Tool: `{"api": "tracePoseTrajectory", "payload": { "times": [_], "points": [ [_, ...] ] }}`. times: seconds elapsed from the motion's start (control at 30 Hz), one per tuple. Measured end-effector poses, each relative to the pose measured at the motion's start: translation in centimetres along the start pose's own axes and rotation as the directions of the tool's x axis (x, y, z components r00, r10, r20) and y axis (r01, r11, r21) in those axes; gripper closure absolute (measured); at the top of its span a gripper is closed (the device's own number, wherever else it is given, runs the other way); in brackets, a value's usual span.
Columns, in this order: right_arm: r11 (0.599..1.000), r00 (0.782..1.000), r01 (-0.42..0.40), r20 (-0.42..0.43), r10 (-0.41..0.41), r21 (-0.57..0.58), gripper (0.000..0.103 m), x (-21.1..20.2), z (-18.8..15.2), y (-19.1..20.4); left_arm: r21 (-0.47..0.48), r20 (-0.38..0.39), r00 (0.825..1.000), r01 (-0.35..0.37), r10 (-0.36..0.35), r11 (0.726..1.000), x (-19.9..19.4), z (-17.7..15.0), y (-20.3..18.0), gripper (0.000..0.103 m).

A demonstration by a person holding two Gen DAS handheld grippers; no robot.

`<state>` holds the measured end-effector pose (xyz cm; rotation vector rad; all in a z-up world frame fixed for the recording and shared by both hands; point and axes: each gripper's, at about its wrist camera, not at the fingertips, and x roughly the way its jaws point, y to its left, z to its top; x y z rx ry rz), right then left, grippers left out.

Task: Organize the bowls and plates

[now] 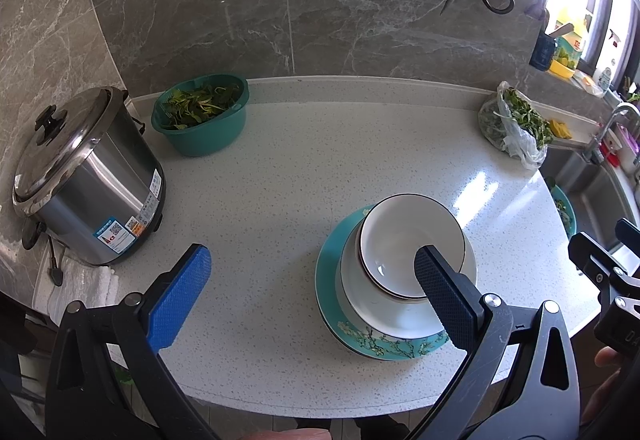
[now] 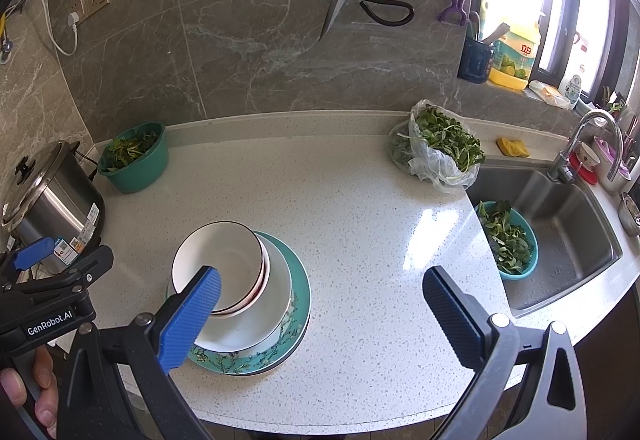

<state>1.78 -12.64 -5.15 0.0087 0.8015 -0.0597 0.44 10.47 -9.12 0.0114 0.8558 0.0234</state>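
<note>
A stack of dishes sits on the white speckled counter: a teal flowered plate (image 1: pixel 384 345) (image 2: pixel 296 314) at the bottom, a white plate (image 1: pixel 404 320) (image 2: pixel 256 324) on it, and white dark-rimmed bowls (image 1: pixel 404 240) (image 2: pixel 224 252) nested on top. My left gripper (image 1: pixel 310 280) is open and empty, held above the counter just left of the stack; its right finger overlaps the bowls in view. My right gripper (image 2: pixel 322 300) is open and empty, held right of the stack; its left finger overlaps the bowls.
A steel rice cooker (image 1: pixel 86 180) (image 2: pixel 48 200) stands at the left. A green basin of greens (image 1: pixel 202 116) (image 2: pixel 134 158) sits at the back left. A plastic bag of greens (image 1: pixel 514 124) (image 2: pixel 440 148) lies at the back right. The sink (image 2: pixel 560 224) holds a teal colander (image 2: pixel 508 240).
</note>
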Motion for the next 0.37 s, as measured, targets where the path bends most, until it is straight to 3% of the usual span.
{"api": "tracePoseTrajectory", "payload": {
  "times": [0.37],
  "points": [
    [1.0,1.0,-0.005,-0.008,0.005,0.001,0.0,0.05,-0.34,-0.31,-0.002,0.018,1.0,0.005,-0.005,1.0,0.18,0.15,0.06,0.0]
  ]
}}
